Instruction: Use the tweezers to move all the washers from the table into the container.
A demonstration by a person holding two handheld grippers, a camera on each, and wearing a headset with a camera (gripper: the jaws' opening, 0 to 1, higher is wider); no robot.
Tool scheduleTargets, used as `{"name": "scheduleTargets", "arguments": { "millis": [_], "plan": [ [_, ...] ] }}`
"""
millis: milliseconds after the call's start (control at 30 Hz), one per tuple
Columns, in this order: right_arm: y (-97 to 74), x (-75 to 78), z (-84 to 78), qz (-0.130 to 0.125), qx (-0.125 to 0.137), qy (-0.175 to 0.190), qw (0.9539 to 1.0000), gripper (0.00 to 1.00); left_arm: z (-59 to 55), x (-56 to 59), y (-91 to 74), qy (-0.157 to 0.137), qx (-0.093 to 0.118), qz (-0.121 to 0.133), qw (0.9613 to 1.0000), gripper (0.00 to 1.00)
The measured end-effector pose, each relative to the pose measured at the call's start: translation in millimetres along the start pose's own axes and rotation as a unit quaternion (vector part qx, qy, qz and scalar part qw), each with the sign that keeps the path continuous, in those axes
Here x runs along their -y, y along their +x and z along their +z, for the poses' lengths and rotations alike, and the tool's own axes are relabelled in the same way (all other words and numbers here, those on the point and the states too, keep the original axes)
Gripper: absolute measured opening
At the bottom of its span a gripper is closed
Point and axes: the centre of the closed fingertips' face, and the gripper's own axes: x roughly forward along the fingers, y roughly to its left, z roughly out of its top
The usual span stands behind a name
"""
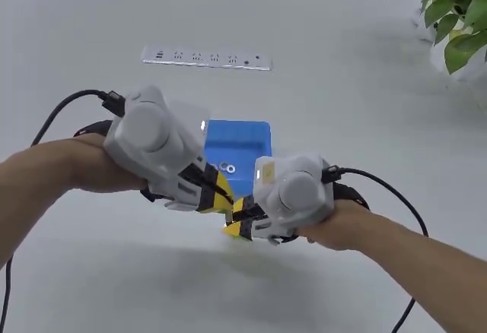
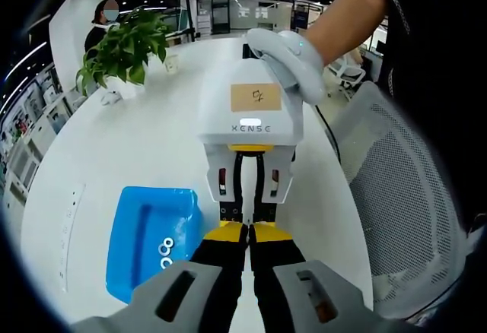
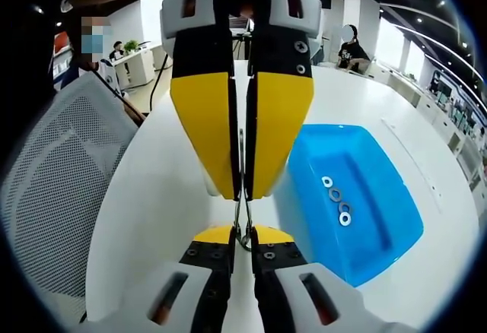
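i have my two grippers tip to tip over the middle of the table [image 1: 342, 105], just at the near edge of the blue container [image 3: 373, 158]. my left gripper [image 3: 243, 192] has its yellow jaws drawn almost together, leaving a thin slit with the tweezers [image 3: 240, 215] pinched in it. my right gripper [image 3: 243, 243] is also nearly closed, and the tweezers' looped tail end sits between its tips, so both seem to have hold of the one tool. the far ends of the tweezers are hidden inside the left jaws, so i cannot tell whether they carry anything.

the washers [image 3: 335, 195] lie in a short row on the floor of the container, toward its middle. i count three or four, some touching, but they are too small to be sure of the number. on the bare table around the container i make out no loose washer, though my own hands and grippers cover the patch at its near edge.

so i judge the moving part done or very close to it. what is left would be checking that covered patch and setting the tweezers down.

a white power strip [image 1: 206, 58] lies toward the far edge, and a potted plant [image 1: 449, 14] stands at the far right corner.
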Motion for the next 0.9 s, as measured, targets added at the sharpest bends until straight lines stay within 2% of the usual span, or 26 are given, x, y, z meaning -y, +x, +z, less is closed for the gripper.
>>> {"name": "scheduleTargets", "arguments": {
  "millis": [400, 900],
  "plan": [
    [0.0, -2.9, 2.1, 0.001, -0.001, -0.001, 1.0, 0.1, 0.0, 2.0, -1.8, 0.003, -0.005, 0.0, 1.0, 0.05],
    [-8.9, -3.3, 19.8, 0.004, 0.003, -0.012, 0.9999, 0.1, 8.8, 3.9, -20.0, 0.0, -0.003, 0.008, 1.0, 0.05]
  ]
}}
